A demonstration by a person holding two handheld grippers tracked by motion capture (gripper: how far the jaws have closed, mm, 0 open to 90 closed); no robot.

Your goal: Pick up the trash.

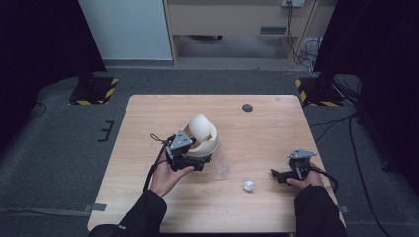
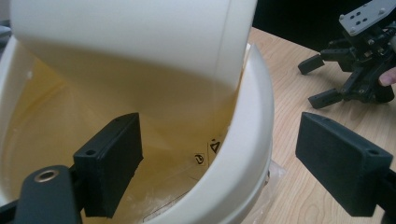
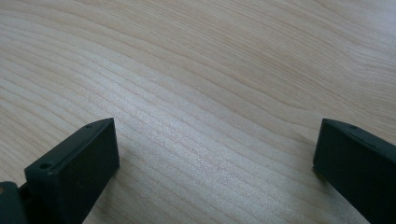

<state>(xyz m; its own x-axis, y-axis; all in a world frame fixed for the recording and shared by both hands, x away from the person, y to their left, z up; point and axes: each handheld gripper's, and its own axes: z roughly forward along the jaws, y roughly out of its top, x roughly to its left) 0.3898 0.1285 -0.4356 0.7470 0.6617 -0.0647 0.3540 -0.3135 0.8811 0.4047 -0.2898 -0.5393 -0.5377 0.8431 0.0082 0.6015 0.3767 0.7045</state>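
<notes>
The round cream plastic bin point(image 2: 247, 154) is straddled at its rim by the wide-open left gripper point(image 2: 219, 161), one jaw inside, one outside, nothing yet clamped, presumably to steady it. The right gripper point(image 3: 215, 158) is held open and empty above bare wooden table point(image 3: 210, 70).

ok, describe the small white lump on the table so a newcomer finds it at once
Start at the wooden table and find the big cream bin with its swing lid near the middle. Look toward the person's side, between the bin and the right tongs: the crumpled paper ball lies there alone, far smaller and wrinkled, unlike the smooth bin.
</notes>
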